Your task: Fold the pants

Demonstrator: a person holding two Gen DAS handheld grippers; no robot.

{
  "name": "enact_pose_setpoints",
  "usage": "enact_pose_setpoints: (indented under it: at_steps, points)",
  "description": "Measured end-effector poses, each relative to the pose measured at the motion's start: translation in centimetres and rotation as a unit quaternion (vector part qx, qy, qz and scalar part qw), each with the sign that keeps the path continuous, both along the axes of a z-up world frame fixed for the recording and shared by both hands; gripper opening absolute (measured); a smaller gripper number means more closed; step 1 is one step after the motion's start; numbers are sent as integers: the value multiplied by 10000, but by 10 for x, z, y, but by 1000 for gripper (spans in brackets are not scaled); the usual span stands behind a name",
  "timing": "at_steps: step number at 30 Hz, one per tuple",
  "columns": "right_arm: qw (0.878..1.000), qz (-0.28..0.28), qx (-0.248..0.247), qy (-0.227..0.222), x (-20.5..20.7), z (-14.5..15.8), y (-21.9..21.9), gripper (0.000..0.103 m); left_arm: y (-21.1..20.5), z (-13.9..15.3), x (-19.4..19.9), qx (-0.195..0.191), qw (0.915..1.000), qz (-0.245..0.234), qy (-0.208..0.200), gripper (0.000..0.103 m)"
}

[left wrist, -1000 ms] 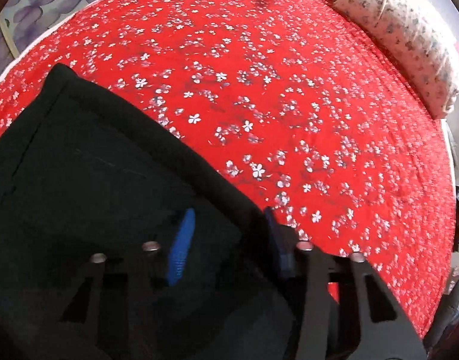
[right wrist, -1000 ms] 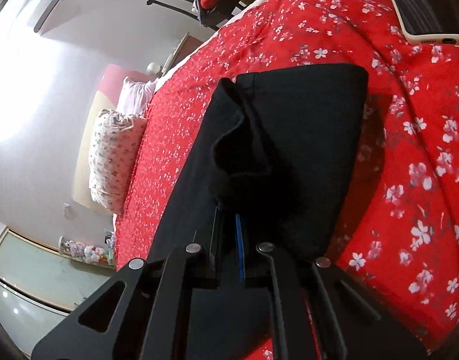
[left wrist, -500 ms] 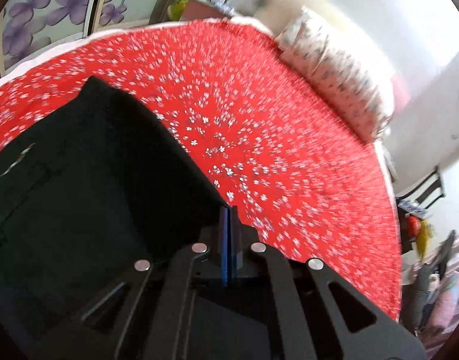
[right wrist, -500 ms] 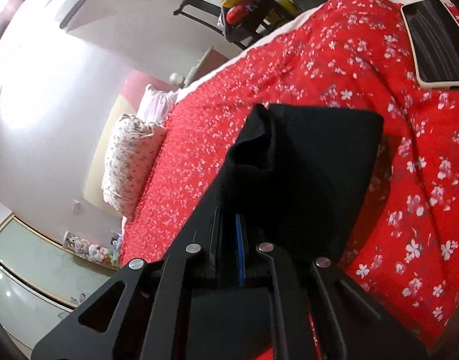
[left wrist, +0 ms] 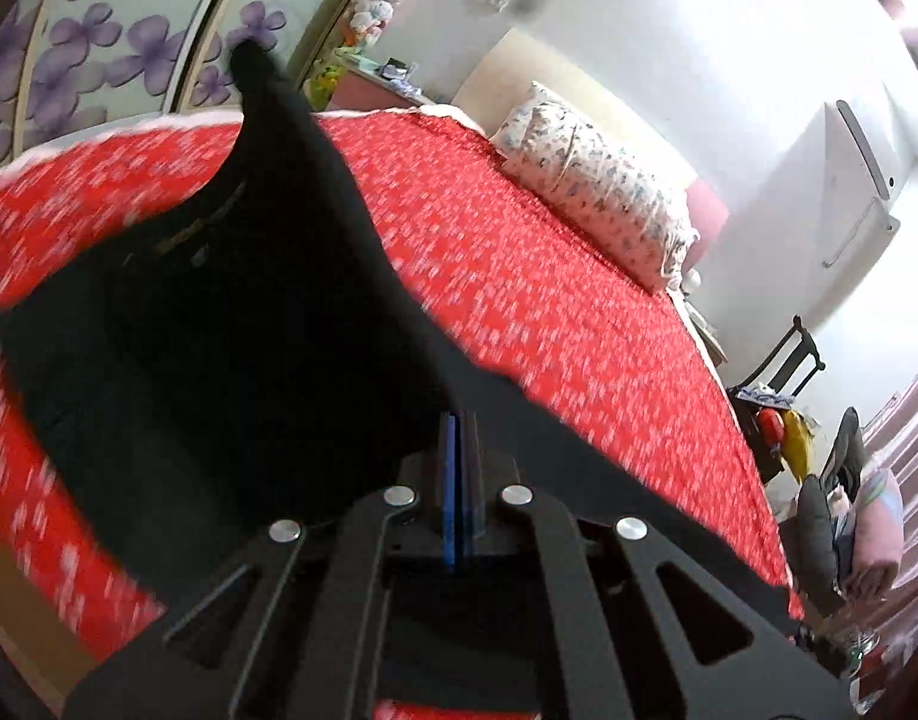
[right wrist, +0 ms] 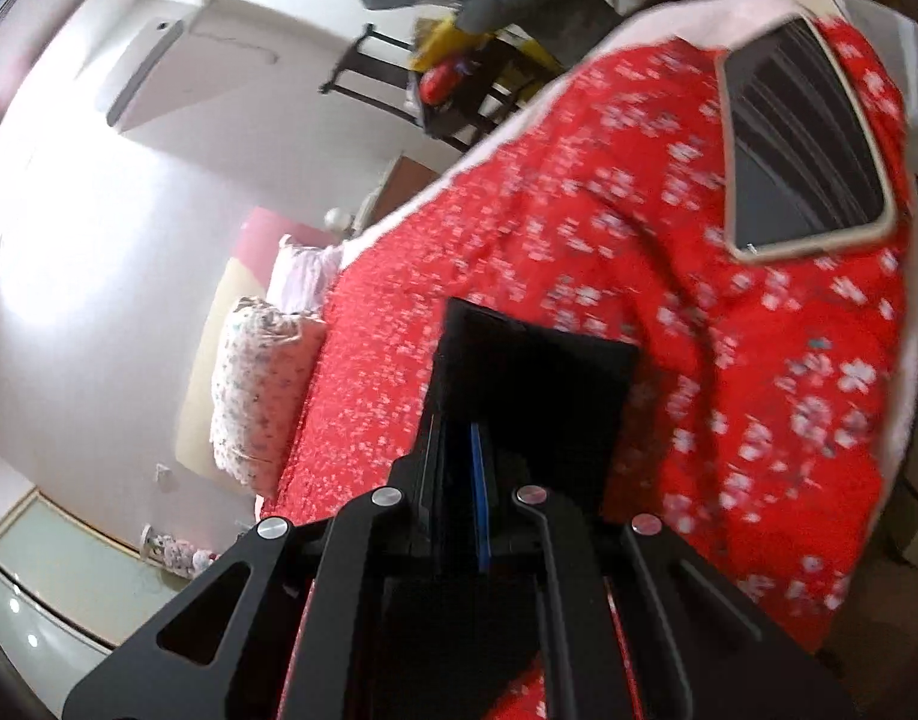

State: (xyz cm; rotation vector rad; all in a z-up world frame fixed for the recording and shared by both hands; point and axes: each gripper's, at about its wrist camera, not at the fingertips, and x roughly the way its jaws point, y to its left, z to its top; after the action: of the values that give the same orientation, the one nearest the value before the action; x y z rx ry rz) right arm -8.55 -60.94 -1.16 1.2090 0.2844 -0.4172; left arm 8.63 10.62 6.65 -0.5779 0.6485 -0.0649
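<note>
**Both claws clamped on black pants raised above a red floral bed**

Left wrist view. The left gripper [left wrist: 457, 438] has its blue pads pressed together with no gap between them, pinching an edge of the black pants [left wrist: 219, 324]. The cloth rises from the claw to a peak at upper left and spreads down over the red bedspread [left wrist: 549, 300], which carries a small white flower print, blurred here. A faint line of stitching or trim crosses the upper cloth; no brand or label can be read on it. Left of the bed stand wardrobe doors [left wrist: 99, 54] printed with purple flowers. Beyond the bed's far edge sit soft toys [left wrist: 372, 6] on a shelf. A floral pillow [left wrist: 603, 192] lies at the headboard end. At far right a white air conditioner [left wrist: 861, 180] stands against the wall, with a dark chair [left wrist: 783, 366] loaded with clutter below it.

Right wrist view. The floral pillow [right wrist: 255, 384] lies at left. The right gripper [right wrist: 466, 456] is closed narrow on a folded edge of the pants [right wrist: 531, 384]; one blue pad shows, the cloth covering the rest. The garment hangs as a dark panel just over the bedspread [right wrist: 759, 420]. At upper right a phone [right wrist: 801, 150] in a pale case lies face up on the bedspread, screen dark, no writing legible.
</note>
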Motion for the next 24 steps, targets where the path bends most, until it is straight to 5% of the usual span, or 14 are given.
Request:
enact_pose_setpoints:
  at_steps: [5,8,10,12,20,24]
  points:
    - [9985,16,81,542,-5,-12,0,8,1,-34,-22,117,9996,24,238,3]
    - [9977,46,84,669,-8,-14,1,8,12,-39,-27,9,9994,151,304,15]
    - [9975,83,198,668,-12,-15,3,9,28,-35,-31,-198,9989,366,227,54]
    - [9973,80,370,624,-16,-19,2,9,50,-29,-33,-531,9960,705,160,69]
    - [9977,-40,395,547,-29,-10,9,9,115,-47,1,-1779,9772,851,789,70]
    - [9990,296,-21,347,-24,12,27,14,127,-54,9,-1919,9721,1015,889,70]
